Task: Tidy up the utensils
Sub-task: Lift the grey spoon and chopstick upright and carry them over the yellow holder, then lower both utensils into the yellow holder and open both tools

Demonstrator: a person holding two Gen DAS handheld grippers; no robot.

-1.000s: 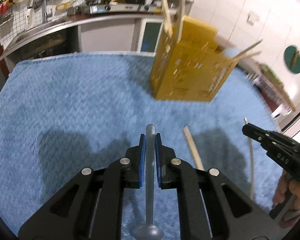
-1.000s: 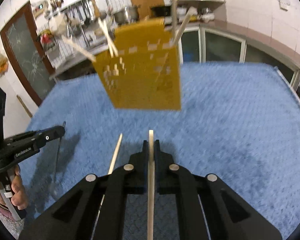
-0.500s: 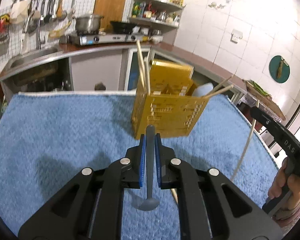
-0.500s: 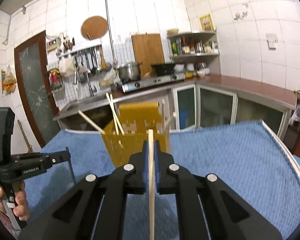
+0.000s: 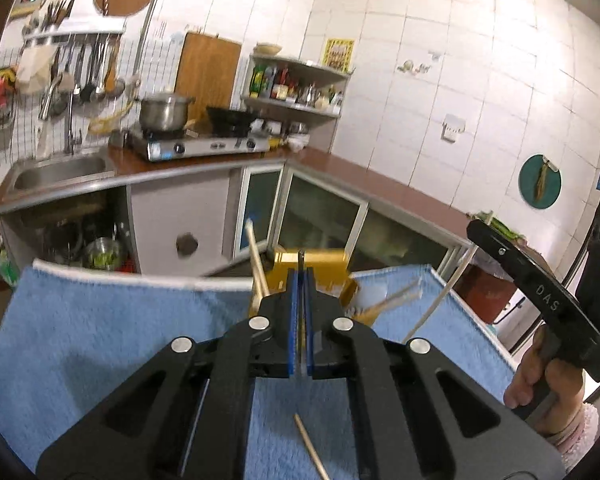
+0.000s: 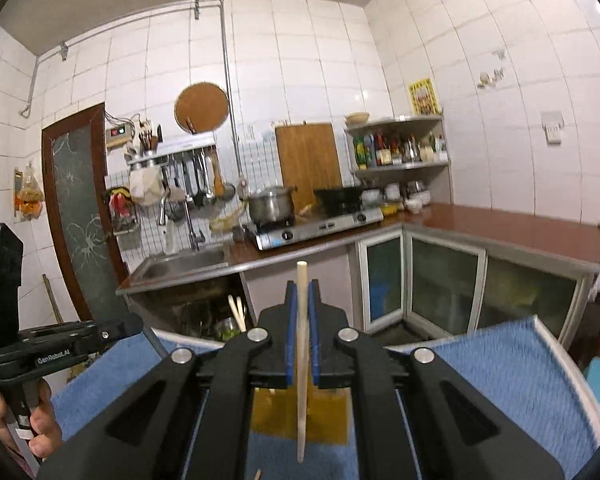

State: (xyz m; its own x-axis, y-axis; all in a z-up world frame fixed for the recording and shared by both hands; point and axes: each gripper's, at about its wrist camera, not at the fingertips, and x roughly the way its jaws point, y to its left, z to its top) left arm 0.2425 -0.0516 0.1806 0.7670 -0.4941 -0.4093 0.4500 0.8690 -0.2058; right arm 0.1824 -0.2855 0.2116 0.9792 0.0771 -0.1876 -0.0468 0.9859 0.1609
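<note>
My left gripper point(image 5: 300, 276) is shut on a grey spoon point(image 5: 300, 258), seen edge-on between the blue pads, tip above the yellow utensil holder point(image 5: 324, 266). Chopsticks point(image 5: 257, 264) stick out of the holder. My right gripper point(image 6: 303, 286) is shut on a wooden chopstick point(image 6: 302, 356) that hangs down over the yellow holder point(image 6: 328, 416). The right gripper also shows in the left wrist view point(image 5: 532, 292) holding its chopstick point(image 5: 440, 300). The left gripper shows in the right wrist view point(image 6: 112, 330). A loose chopstick point(image 5: 310, 448) lies on the blue towel point(image 5: 100, 320).
The blue towel point(image 6: 500, 368) covers the table. Behind it stand a kitchen counter point(image 5: 380, 184) with a sink point(image 5: 56, 168), a stove point(image 5: 196, 146) and a pot point(image 5: 164, 112). Glass cabinet doors point(image 6: 444, 276) lie beyond the table's far edge.
Both grippers have tilted up and moved over the yellow holder, which now sits low and mostly hidden behind the fingers. Both keep their grip on spoon and chopstick.
</note>
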